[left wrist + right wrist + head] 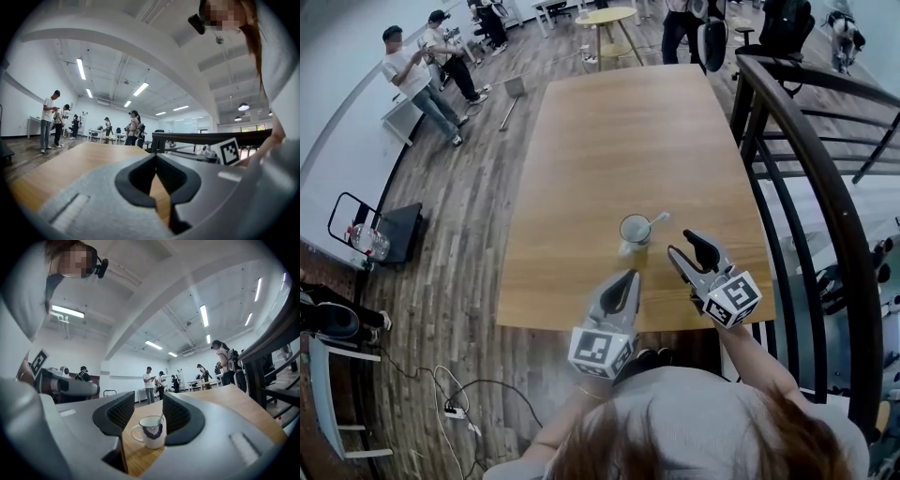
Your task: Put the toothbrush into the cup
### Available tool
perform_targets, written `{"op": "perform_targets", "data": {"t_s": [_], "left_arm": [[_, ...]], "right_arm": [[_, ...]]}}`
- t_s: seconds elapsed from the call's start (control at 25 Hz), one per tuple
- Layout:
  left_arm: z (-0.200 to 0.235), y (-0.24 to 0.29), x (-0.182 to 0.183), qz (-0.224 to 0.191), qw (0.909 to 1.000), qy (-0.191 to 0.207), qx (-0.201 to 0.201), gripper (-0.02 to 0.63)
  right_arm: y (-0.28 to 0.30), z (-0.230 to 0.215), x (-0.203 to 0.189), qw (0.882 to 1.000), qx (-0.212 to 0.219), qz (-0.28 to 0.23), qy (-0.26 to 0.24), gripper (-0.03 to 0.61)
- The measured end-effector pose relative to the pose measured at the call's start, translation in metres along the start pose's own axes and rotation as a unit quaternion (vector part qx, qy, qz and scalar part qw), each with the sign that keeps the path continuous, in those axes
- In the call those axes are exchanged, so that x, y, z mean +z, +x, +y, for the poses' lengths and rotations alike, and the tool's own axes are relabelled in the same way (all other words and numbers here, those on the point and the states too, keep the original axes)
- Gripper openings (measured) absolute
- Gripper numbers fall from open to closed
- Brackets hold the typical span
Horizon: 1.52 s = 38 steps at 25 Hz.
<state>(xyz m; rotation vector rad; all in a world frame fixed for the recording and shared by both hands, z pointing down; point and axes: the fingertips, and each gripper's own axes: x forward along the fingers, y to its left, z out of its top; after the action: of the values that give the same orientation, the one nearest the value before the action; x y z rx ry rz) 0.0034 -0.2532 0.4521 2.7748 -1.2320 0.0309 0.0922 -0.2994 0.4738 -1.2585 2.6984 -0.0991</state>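
Observation:
A white cup [630, 244] stands upright on the wooden table [619, 131] near its front edge. A pale toothbrush [657, 220] rests inside it and leans out over the right rim. My right gripper [687, 245] hovers just right of the cup, open, with nothing between its pads. In the right gripper view the cup [151, 436] shows beyond the gap of the right gripper [148, 401], with the toothbrush [162, 418] poking up from it. My left gripper [628, 277] is in front of the cup, apart from it, with its tips together. The left gripper [156, 157] holds nothing.
A dark metal railing [797, 141] runs along the table's right side. Several people [422, 70] stand on the wood floor far left. A round yellow table [606, 16] is at the back. A black cart [389, 232] stands left of the table.

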Motion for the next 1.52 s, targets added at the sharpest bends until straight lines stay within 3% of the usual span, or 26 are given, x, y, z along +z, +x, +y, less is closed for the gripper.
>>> {"op": "perform_targets", "data": {"t_s": [0.16, 0.24, 0.52, 0.72, 0.88, 1.52], "left_arm": [[-0.015, 0.008, -0.009, 0.0, 0.9999, -0.007, -0.011, 0.0], [-0.021, 0.01, -0.011, -0.002, 0.9999, -0.008, -0.015, 0.0], [-0.029, 0.011, -0.006, -0.013, 0.9998, -0.005, -0.015, 0.0], [-0.035, 0.008, -0.005, -0.014, 0.9997, 0.002, -0.018, 0.001], [-0.037, -0.003, -0.008, -0.015, 0.9998, 0.001, -0.016, 0.0], [-0.063, -0.102, -0.022, -0.003, 0.9996, 0.001, -0.027, 0.001]], "right_arm": [[-0.016, 0.024, 0.031, 0.999, 0.022, -0.027, -0.035, 0.087], [-0.023, 0.035, 0.044, 0.998, 0.029, -0.036, -0.048, 0.006], [-0.033, 0.053, 0.06, 0.998, 0.04, -0.03, -0.049, 0.002], [-0.033, 0.064, 0.054, 0.995, 0.052, -0.008, -0.085, 0.002], [-0.033, 0.076, 0.05, 0.995, 0.062, -0.007, -0.072, 0.002], [-0.075, 0.173, 0.037, 0.997, 0.051, -0.008, -0.061, 0.002]]}}
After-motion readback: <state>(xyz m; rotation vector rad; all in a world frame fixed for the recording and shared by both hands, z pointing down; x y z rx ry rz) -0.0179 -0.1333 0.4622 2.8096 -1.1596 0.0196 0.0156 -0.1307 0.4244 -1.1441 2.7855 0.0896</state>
